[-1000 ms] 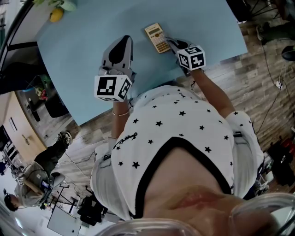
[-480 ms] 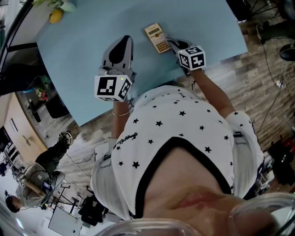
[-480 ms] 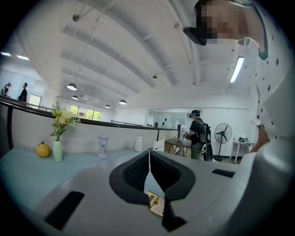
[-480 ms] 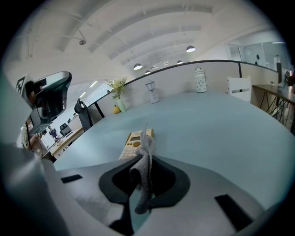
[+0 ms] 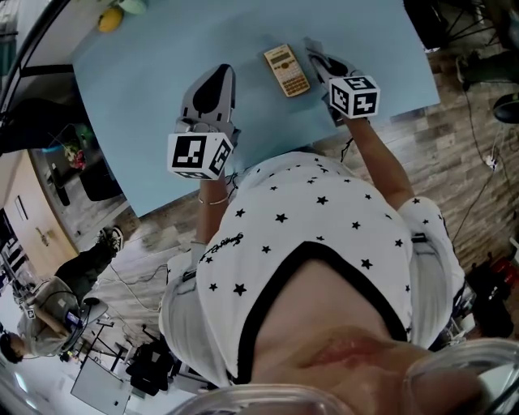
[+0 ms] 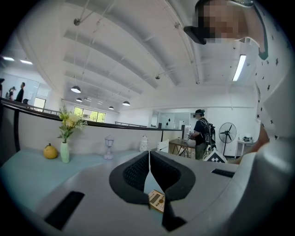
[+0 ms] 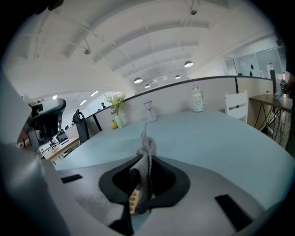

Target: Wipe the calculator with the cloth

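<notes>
A tan calculator (image 5: 286,70) lies flat on the light blue table (image 5: 146,97), between my two grippers. My left gripper (image 5: 217,73) rests left of it, jaws shut with nothing between them. In the left gripper view the calculator (image 6: 156,200) shows low down, through the gap behind the shut tips (image 6: 149,156). My right gripper (image 5: 319,57) stands just right of the calculator, apart from it, shut on a grey cloth (image 7: 145,162). The cloth sticks up past the jaw tips and hangs down between them. A sliver of the calculator (image 7: 133,199) shows below the cloth.
A yellow fruit (image 5: 109,18) and a vase of flowers (image 6: 64,150) stand at the table's far left corner. A small lamp (image 6: 109,147) and a white jar (image 6: 144,144) sit along the far edge. Behind the table a person with a backpack (image 6: 201,133) stands near a fan (image 6: 226,134).
My right gripper with the cloth has come off the calculator's lower right edge and now sits further right and up. The left gripper has stayed put.
</notes>
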